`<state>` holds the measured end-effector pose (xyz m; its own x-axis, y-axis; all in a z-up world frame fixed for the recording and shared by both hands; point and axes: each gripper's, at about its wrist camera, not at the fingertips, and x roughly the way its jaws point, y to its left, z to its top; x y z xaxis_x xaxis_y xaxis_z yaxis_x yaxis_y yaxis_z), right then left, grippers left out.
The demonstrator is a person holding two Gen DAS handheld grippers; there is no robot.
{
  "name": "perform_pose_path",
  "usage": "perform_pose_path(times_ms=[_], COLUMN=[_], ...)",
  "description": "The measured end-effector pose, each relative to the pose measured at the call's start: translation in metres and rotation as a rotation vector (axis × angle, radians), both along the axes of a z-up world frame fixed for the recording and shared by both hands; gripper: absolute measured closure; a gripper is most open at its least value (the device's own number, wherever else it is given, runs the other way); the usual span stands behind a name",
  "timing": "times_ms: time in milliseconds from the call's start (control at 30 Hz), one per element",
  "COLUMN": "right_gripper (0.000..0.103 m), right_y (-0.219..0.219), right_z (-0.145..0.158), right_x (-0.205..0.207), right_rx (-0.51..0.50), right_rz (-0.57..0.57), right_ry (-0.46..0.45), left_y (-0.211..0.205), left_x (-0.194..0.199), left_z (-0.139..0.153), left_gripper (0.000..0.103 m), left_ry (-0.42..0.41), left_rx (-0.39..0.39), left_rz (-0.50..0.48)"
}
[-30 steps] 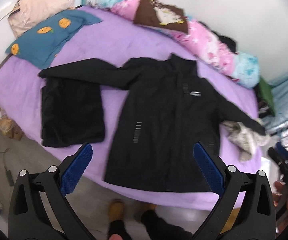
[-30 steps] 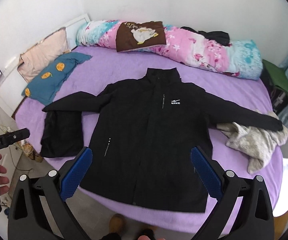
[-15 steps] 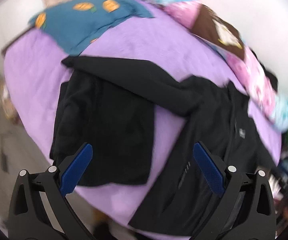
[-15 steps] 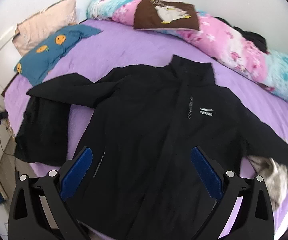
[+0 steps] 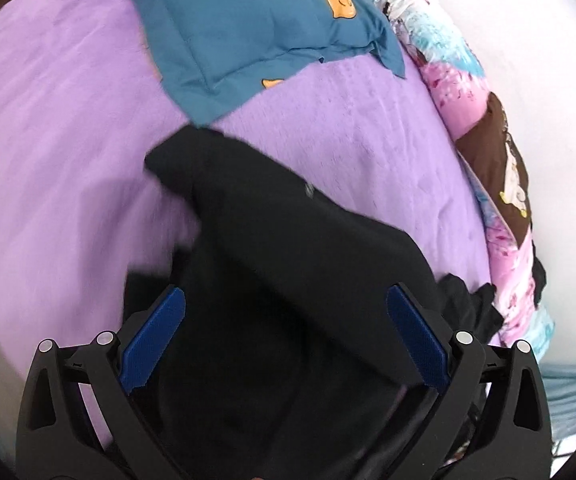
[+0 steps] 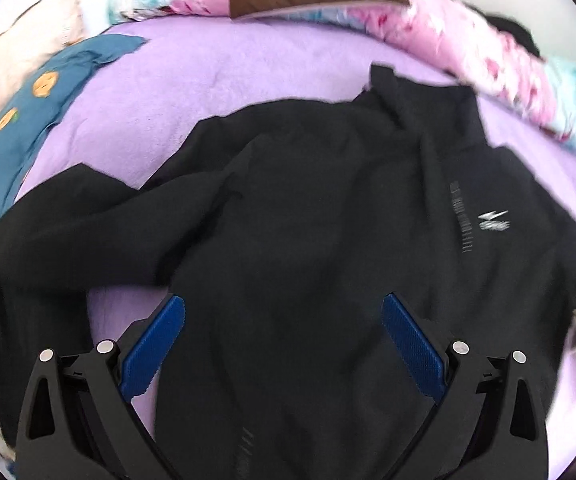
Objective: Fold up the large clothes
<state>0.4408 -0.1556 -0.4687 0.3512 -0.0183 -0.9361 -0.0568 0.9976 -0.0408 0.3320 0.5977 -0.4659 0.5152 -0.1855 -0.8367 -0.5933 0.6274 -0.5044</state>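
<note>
**Two matching black tools with blue pads**

The left gripper (image 5: 286, 336) is showing as a matte black plastic frame, splaying into two angular arms with triangular cut-outs. Each arm is carrying a pair of round silver screw heads near its upper end. Its fingers (image 5: 152, 338) are wearing rectangular pads of bright blue, finely textured like rubber grip, with notched lower edges.

The right gripper (image 6: 284, 338) is looking identical: the same black arms, the same triangular openings, four silver screws, and blue textured pads (image 6: 412, 350) lining the inner faces. No markings, cables, skin or sleeves are showing on either tool.
</note>
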Motion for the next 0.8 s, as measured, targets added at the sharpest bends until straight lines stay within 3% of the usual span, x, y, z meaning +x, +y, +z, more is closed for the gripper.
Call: perform_pose_path(times_ms=[200,433,567,800], right_gripper=[0.006,0.006,0.006,0.006], right_y=[0.034,0.04,0.04,0.034], right_z=[-0.034,-0.044,-0.051,-0.046], right_x=[0.035,0.043,0.042,0.035], right_rx=[-0.059,-0.087,-0.108,-0.088], right_rz=[0.031,0.026,0.016,-0.002], right_ry=[-0.01,-0.018,0.001,-0.034], left_y=[0.041,0.053,0.053,0.061], left_x=[0.029,0.045,0.04,0.036], left_z=[-0.025,-0.056,-0.05,-0.037], left_gripper=[0.006,0.011,0.047,0.086], left_ry=[-0.018,0.0,-0.004,-0.037], left_rx=[-0.059,-0.133,-0.059,-0.022], left_rz=[-0.01,-0.021,0.017,0.028])
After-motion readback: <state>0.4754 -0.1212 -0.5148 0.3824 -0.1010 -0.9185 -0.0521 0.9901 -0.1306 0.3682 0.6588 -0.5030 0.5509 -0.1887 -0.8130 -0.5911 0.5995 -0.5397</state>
